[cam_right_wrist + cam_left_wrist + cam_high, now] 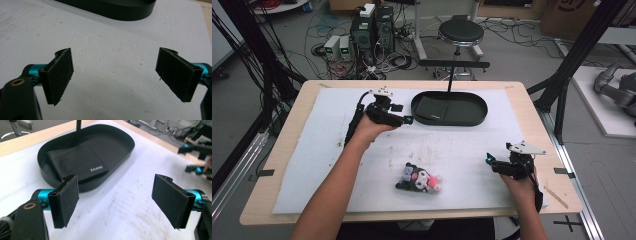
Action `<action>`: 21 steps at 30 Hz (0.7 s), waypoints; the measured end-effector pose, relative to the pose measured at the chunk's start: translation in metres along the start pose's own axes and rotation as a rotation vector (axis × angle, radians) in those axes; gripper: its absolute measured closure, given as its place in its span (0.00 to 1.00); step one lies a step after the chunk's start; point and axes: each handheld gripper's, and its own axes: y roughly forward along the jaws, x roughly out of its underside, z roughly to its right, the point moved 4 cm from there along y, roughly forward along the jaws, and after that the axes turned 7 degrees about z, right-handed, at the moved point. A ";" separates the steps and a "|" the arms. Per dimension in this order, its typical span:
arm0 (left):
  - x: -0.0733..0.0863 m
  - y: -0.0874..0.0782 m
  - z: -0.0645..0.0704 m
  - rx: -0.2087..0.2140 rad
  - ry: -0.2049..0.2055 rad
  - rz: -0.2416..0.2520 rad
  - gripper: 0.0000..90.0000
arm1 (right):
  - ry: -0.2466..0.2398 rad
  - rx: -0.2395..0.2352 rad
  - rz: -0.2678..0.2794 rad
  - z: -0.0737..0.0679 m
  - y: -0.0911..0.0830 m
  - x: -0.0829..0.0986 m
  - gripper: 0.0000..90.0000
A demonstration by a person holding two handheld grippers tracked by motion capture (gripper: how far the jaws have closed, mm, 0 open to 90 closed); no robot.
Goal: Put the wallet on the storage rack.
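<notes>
- While a black wallet (76,160) lies inside the black tray (449,120), the left gripper (408,120) hovers just beside the tray, fingers (65,203) wide apart.
- The right gripper (488,161) is well apart from the tray, fingers (60,75) apart, empty.
- A plush toy (419,178) lies on the white mat (462,160), nearer the person than the tray.

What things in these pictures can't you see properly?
- Tray in the right gripper view: the top edge cuts it off, so its inside is out of sight.
- Wallet in the left gripper view: the left gripper's near jaw covers one corner.
- Plush toy in the high view: too small to make out its details.
- Right gripper in the left gripper view: blurred and cut by the right edge.
</notes>
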 end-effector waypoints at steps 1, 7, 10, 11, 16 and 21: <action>0.005 -0.008 0.004 -0.009 0.019 0.012 0.22 | -0.001 -0.001 0.005 0.000 0.000 -0.001 0.17; 0.025 -0.032 0.016 -0.024 0.042 0.057 0.21 | 0.003 0.004 0.009 0.002 0.000 -0.002 0.17; 0.038 -0.045 0.021 -0.036 0.053 0.066 0.21 | 0.009 0.006 0.010 0.002 0.000 -0.001 0.17; 0.042 -0.049 0.022 -0.039 0.054 0.069 0.21 | 0.011 0.007 0.011 0.003 0.000 -0.001 0.17; 0.059 -0.069 0.029 -0.042 0.052 0.095 0.19 | 0.017 0.004 0.012 0.003 0.002 -0.001 0.17; 0.075 -0.087 0.035 -0.066 0.068 0.116 0.18 | 0.013 -0.002 0.016 0.002 0.005 -0.002 0.17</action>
